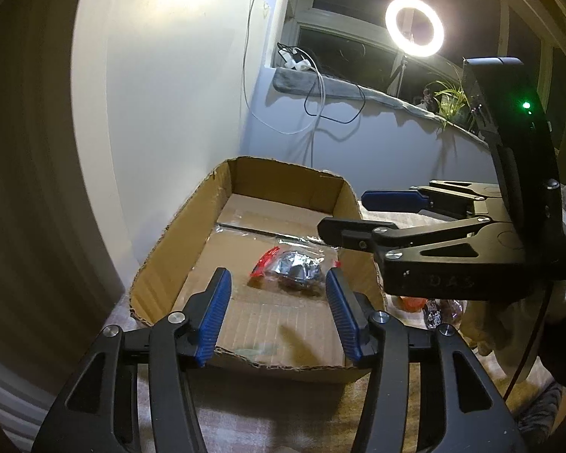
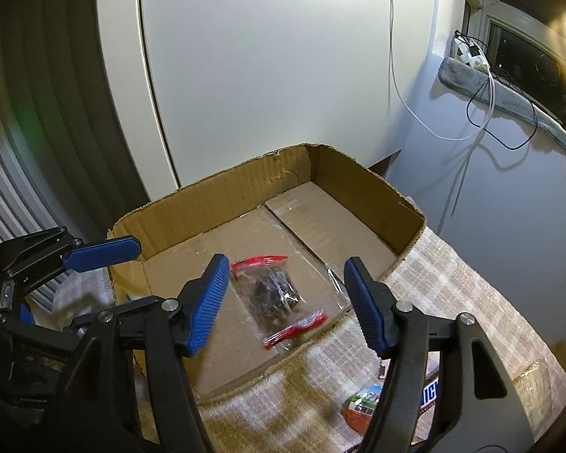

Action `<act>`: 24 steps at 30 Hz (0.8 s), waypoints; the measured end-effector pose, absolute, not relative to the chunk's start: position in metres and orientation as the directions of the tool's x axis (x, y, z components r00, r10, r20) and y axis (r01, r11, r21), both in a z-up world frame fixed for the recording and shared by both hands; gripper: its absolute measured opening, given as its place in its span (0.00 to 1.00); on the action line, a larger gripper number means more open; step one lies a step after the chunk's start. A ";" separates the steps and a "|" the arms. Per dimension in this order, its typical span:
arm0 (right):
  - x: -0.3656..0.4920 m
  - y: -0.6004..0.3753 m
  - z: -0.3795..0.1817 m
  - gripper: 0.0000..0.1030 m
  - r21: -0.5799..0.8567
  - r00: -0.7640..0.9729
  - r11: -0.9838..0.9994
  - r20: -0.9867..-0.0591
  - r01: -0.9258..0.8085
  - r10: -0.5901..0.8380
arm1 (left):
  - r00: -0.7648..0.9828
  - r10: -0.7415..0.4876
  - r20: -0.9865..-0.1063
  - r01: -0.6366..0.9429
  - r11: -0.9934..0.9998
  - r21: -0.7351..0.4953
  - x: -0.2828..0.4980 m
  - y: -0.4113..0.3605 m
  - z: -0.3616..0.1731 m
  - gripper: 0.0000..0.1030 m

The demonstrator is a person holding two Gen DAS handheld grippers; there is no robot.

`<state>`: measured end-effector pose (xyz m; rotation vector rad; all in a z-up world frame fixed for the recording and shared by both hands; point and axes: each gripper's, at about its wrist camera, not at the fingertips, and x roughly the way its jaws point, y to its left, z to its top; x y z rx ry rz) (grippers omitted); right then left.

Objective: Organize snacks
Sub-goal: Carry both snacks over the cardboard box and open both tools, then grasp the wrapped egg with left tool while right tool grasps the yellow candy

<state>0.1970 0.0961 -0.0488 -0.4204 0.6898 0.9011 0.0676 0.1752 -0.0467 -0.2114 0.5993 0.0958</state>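
One clear snack packet (image 2: 273, 294) with red ends lay on the floor of the cardboard box (image 2: 222, 204), toward its near edge. Both the left gripper (image 1: 279, 313) and the right gripper (image 2: 286, 302) hung over it, jaws apart and empty. Other snacks (image 2: 362, 407) waited on the cloth to the right, so most sorting seemingly remained.

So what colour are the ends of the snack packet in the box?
Red ends, clearest in the right wrist view.

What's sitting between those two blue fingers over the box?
In the right wrist view, a clear snack bag with red ends lies on the box floor between the right gripper's open fingers, untouched.
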 end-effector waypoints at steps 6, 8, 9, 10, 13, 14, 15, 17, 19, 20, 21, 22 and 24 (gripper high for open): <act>0.192 0.077 -0.039 0.64 -0.041 0.443 0.581 -0.691 -0.813 0.571 | 0.826 0.026 -0.563 -0.145 0.975 -0.168 0.063 0.169 -0.041 0.50; 0.190 0.068 -0.035 0.64 -0.044 0.451 0.587 -0.688 -0.809 0.569 | 0.827 0.023 -0.561 -0.142 0.975 -0.169 0.060 0.166 -0.039 0.50; 0.188 0.061 -0.032 0.64 -0.043 0.455 0.592 -0.686 -0.805 0.568 | 0.828 0.023 -0.561 -0.141 0.975 -0.170 0.059 0.164 -0.038 0.50; 0.187 0.057 -0.031 0.64 -0.042 0.457 0.595 -0.684 -0.803 0.568 | 0.828 0.019 -0.560 -0.138 0.976 -0.171 0.058 0.162 -0.037 0.50; 0.182 0.035 -0.023 0.64 -0.039 0.474 0.617 -0.678 -0.786 0.562 | 0.831 0.006 -0.556 -0.123 0.977 -0.173 0.054 0.153 -0.033 0.50; 0.181 0.029 -0.021 0.64 -0.039 0.479 0.622 -0.675 -0.782 0.561 | 0.832 0.001 -0.555 -0.117 0.978 -0.173 0.054 0.149 -0.032 0.50; 0.179 0.020 -0.018 0.64 -0.038 0.485 0.629 -0.674 -0.776 0.558 | 0.832 -0.003 -0.554 -0.112 0.979 -0.173 0.053 0.146 -0.031 0.50; 0.175 0.004 -0.014 0.64 -0.038 0.498 0.644 -0.670 -0.764 0.551 | 0.833 -0.018 -0.554 -0.095 0.980 -0.175 0.052 0.138 -0.030 0.50; 0.171 -0.016 -0.011 0.64 -0.037 0.511 0.662 -0.668 -0.749 0.541 | 0.832 -0.032 -0.554 -0.079 0.981 -0.175 0.053 0.131 -0.030 0.50; 0.169 -0.027 -0.010 0.64 -0.036 0.518 0.673 -0.669 -0.739 0.533 | 0.830 -0.040 -0.556 -0.069 0.982 -0.175 0.053 0.126 -0.030 0.50; 0.167 -0.035 -0.010 0.64 -0.035 0.524 0.682 -0.669 -0.731 0.527 | 0.829 -0.052 -0.557 -0.057 0.983 -0.177 0.054 0.120 -0.030 0.50; 0.166 -0.044 -0.010 0.64 -0.035 0.529 0.690 -0.670 -0.723 0.521 | 0.829 -0.058 -0.557 -0.050 0.983 -0.177 0.054 0.118 -0.030 0.50; 0.161 -0.067 -0.010 0.64 -0.037 0.544 0.712 -0.674 -0.701 0.500 | 0.826 -0.080 -0.558 -0.026 0.983 -0.179 0.055 0.107 -0.030 0.50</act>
